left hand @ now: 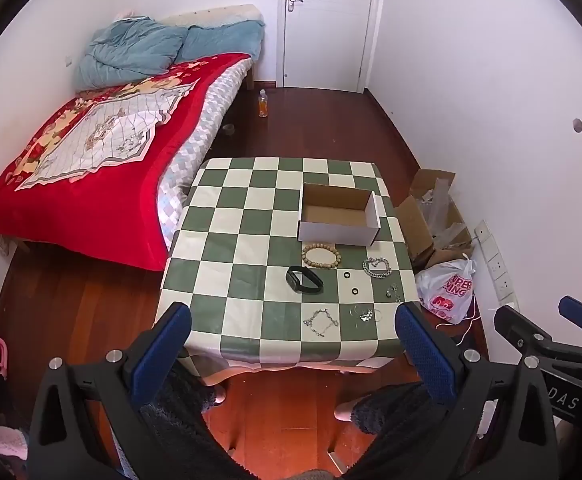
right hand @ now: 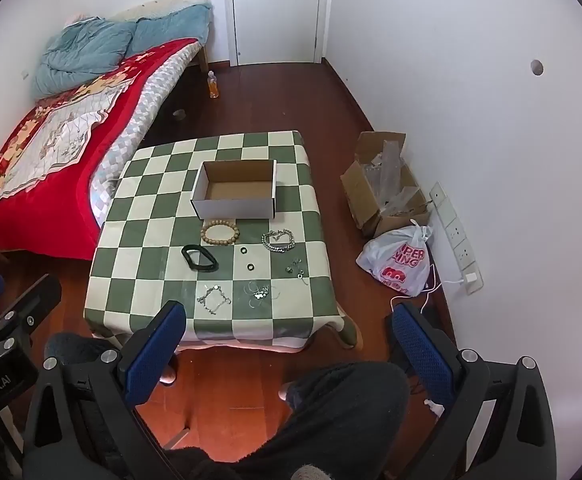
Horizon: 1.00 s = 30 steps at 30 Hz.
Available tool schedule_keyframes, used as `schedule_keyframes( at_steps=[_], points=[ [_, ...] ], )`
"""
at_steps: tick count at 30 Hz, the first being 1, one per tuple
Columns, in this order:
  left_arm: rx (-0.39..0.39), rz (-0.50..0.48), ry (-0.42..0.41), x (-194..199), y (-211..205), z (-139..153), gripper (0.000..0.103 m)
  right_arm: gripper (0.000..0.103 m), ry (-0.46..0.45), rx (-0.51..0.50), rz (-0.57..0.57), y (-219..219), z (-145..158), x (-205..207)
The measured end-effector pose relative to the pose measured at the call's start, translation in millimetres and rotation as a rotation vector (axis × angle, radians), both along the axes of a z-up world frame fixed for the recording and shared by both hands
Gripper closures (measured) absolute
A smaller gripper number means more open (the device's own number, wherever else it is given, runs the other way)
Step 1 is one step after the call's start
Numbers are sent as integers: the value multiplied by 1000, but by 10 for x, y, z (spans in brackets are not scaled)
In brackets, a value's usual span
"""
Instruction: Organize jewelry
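Checkered tabletop (left hand: 227,240) carries open white box (left hand: 337,236) far right; near it beaded bracelet (left hand: 321,257), black band (left hand: 304,280), silver chains (left hand: 377,267). Left claw (left hand: 293,350) and right claw (right hand: 289,344) both wide open, empty, near edge.

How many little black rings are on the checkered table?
2. One little black ring lies right of the wooden bead bracelet; the other sits just nearer the camera, right of the black band. Tinier ones might hide among the silver pieces.
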<state>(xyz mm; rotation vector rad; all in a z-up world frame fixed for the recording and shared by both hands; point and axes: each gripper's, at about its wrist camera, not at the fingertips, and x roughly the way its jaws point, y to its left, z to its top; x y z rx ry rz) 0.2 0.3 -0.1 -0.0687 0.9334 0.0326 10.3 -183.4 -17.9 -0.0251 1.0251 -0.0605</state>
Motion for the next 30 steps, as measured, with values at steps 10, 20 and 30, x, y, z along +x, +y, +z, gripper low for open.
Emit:
schedule_keyframes(
  at_steps=[10, 20, 30],
  points=[
    [-6, -2, -16, -3, -11, 51, 0, 0, -4, 3, 7, 0, 18, 4],
    [3, -11, -16, -21, -7, 54, 0, 0, -10, -9, 11, -33, 95, 23],
    [2, -18, -10, -57, 6, 34, 0, 0, -15, -15, 7, -39, 111, 22]
  ],
)
